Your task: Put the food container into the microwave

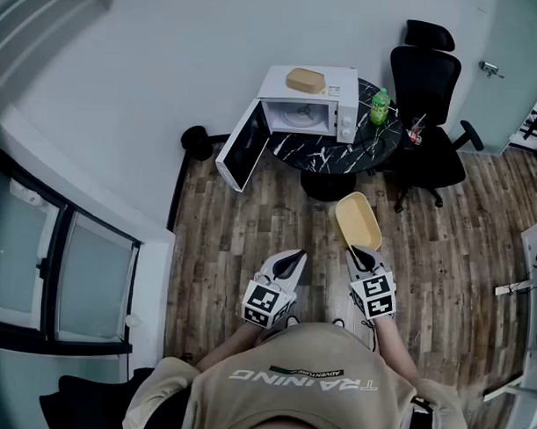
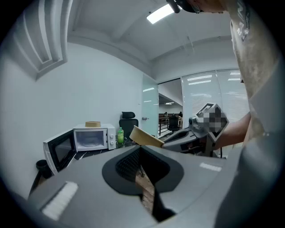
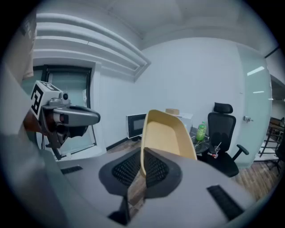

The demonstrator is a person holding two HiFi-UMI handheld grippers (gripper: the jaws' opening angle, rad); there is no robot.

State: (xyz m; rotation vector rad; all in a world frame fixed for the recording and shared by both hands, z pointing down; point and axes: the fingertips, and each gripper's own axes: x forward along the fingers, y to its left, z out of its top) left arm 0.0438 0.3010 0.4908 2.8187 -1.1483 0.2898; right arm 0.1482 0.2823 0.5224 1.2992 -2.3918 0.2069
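right gripper (image 1: 359,251) clamped on food container (image 1: 358,219) rim, well short of microwave (image 1: 307,105) | left gripper (image 1: 291,257) closed, empty | door (image 1: 242,147) open (handy) | carry and insertion not yet done

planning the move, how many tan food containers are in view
2: one container held in the right gripper; a second container atop the microwave. Others may be hidden.

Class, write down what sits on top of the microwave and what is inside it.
A tan container rests on the microwave. Inside, only the turntable shows; the casing covers the cavity's upper part.
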